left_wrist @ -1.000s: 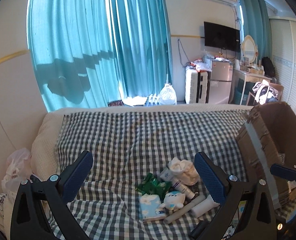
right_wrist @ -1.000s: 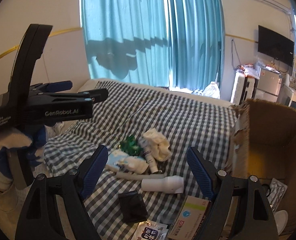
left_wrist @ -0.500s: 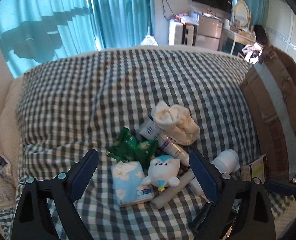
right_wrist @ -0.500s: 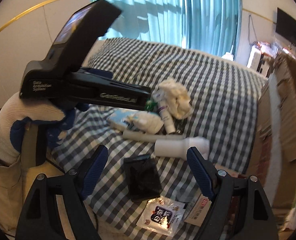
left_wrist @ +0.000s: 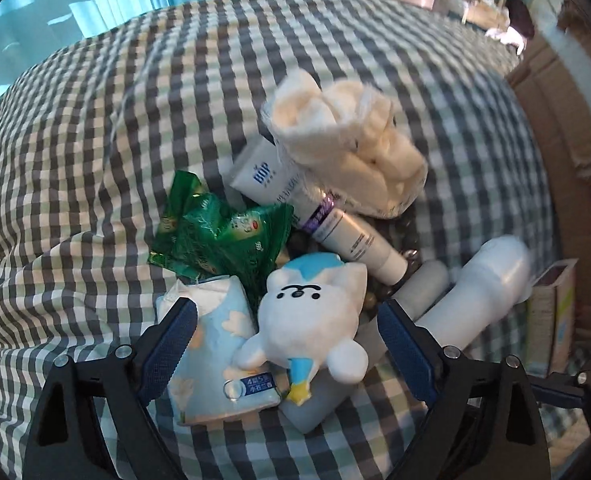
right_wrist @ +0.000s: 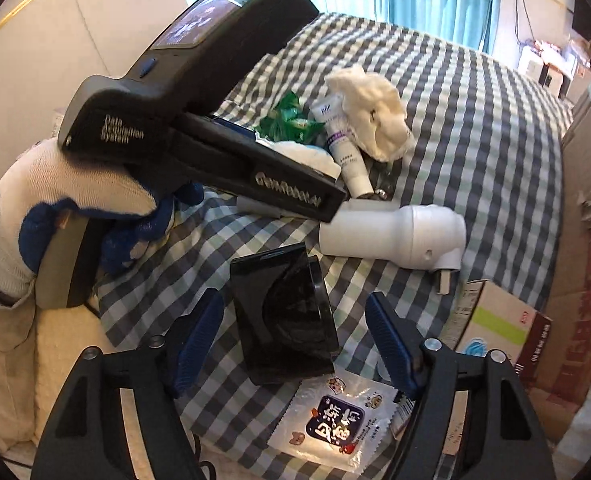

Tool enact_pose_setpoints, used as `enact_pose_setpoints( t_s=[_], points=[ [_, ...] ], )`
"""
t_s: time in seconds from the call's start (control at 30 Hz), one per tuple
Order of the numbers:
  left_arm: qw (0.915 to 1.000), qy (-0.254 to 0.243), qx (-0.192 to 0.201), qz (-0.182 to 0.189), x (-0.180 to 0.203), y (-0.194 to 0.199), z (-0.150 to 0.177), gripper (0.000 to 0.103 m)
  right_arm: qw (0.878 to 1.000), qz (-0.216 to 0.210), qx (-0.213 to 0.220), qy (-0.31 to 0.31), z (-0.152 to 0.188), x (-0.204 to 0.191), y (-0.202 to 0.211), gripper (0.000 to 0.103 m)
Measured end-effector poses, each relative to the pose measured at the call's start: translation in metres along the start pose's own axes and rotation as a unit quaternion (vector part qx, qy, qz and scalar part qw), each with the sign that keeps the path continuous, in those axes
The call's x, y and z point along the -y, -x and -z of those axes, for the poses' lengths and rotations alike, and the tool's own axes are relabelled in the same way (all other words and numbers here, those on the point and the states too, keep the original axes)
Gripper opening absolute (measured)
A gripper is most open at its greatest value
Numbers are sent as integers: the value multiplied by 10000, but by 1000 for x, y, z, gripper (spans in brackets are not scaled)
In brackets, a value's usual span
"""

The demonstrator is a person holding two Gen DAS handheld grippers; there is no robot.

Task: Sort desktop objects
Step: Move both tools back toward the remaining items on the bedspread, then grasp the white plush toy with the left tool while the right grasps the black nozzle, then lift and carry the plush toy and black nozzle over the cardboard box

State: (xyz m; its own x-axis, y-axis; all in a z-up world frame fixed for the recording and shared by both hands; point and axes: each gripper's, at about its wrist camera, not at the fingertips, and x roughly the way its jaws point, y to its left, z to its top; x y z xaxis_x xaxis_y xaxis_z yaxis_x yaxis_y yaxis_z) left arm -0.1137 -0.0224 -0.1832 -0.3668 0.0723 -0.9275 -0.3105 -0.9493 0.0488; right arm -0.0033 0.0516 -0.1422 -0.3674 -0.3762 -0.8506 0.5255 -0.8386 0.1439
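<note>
Across the bed (left_wrist: 95, 128) with its checked cover sits my whole pile of stuff to sort, and it runs right up near the cardboard box (right_wrist: 587, 216) on the right edge. Biggest loose thing is the white hair-dryer-looking gadget (right_wrist: 391, 236), lying on its side between the pile and the black case (right_wrist: 283, 312). Behind it there's a cream cloth bundle (left_wrist: 351, 148) slumped over a white tube (left_wrist: 319, 208), then crinkly green snack packets (left_wrist: 219, 232) just beside that. The white and blue plush toy (left_wrist: 311, 316) lies on top of a light blue tissue pack (left_wrist: 215, 352).

My left tool (left_wrist: 287, 344) is released, its jaws have just been narrowing a bit, and the plush and tissue pack sit between the pads without being squeezed. From the right camera I see my gloved left hand (right_wrist: 55, 216) gripping its handle. My right tool (right_wrist: 295, 344) is also released, jaws have just been coming in, with the black case between them, pads not touching it. Closest to me are a small sachet (right_wrist: 335, 420) and a carton (right_wrist: 499, 328) leaning by the box.
</note>
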Motion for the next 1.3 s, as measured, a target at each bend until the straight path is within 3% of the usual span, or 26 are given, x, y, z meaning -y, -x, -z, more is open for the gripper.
enact_pose_setpoints(
  t_s=[0.17,0.2,0.27,0.57,0.8,0.87,1.2,1.3],
  points=[
    [10000,-20,15,-51,4,-1,3,60,9998,99,-148,35,3,1,-14,73],
    [10000,-32,41,-20,5,0,4,59,9997,107,-208,10,4,3,-17,71],
    [9999,-60,98,39,7,2,7,52,9994,-6,-343,-71,6,6,-23,50],
    [9985,155,401,327,3,22,17,49,9996,86,-236,-135,9,10,-12,49],
    [9938,332,867,611,-8,67,13,49,9993,241,128,-241,8,22,16,48],
    [9898,470,1100,768,-14,80,12,49,9990,270,247,-273,8,23,24,48],
    [9684,822,2284,577,-35,161,11,49,9941,321,945,-416,-10,15,62,48],
    [9594,918,2624,477,-49,193,24,49,9909,349,1224,-448,-21,13,71,48]
  ],
)
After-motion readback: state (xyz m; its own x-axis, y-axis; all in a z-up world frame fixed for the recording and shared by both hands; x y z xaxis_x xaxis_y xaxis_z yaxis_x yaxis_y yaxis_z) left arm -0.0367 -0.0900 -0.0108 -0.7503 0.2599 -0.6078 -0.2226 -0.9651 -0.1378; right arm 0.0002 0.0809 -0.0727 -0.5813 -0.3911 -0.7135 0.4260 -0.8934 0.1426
